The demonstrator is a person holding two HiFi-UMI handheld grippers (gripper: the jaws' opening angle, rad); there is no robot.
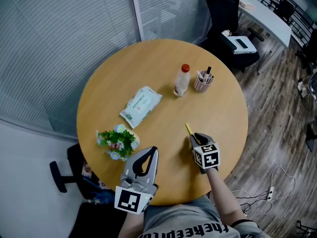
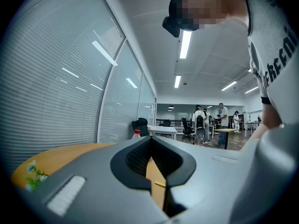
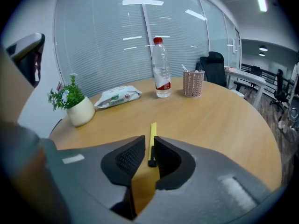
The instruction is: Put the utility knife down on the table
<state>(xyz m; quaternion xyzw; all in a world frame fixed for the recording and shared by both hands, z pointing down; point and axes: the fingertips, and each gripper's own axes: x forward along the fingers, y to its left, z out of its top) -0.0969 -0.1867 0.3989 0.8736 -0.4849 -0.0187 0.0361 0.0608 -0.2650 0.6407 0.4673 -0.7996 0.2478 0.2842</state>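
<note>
A thin yellow utility knife (image 1: 188,129) with a black rear end sticks out forward from my right gripper (image 1: 194,137), which is shut on the rear part of it. In the right gripper view the knife (image 3: 152,134) runs straight ahead between the two black jaws of that gripper (image 3: 150,139), low over the round wooden table (image 1: 163,73). Its far tip is at or just above the tabletop. My left gripper (image 1: 152,150) hovers at the table's near edge with its jaws shut and nothing in them, as the left gripper view (image 2: 150,146) also shows.
A potted plant (image 1: 118,142) stands close to the left gripper. A wipes pack (image 1: 141,105) lies mid-table. A red-capped bottle (image 1: 182,81) and a pen cup (image 1: 203,81) stand farther back. A black office chair (image 1: 228,19) is beyond the table.
</note>
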